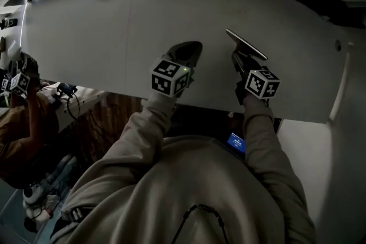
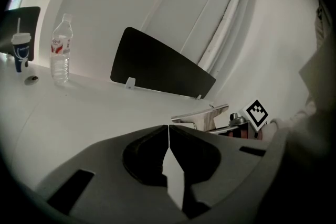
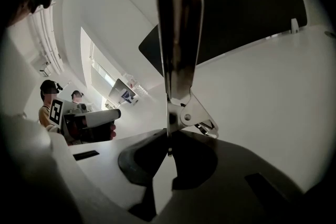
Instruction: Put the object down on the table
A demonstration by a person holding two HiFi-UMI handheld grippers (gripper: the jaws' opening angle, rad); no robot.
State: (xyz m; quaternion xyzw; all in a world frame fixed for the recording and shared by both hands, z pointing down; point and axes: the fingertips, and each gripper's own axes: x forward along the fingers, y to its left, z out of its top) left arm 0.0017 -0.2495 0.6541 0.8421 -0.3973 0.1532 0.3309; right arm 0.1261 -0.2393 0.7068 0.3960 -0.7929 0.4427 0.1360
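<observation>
Metal clip (image 3: 178, 34) is pinched at its hinged end in the right gripper's (image 3: 169, 136) jaws, with the long shiny blade sticking straight out over the white tabletop (image 1: 86, 31). Left gripper (image 2: 168, 128) sits just beside it, its 2 jaws pressed together on nothing. Way off at the tabletop's far end there's 1 water bottle (image 2: 61, 50) and 1 cup with a straw (image 2: 21, 47).

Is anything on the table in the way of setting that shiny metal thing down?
Nothing visible does. The metal tool, gripped by the right gripper, is above bare table; the bottle and cup stand away at the far edge.
</observation>
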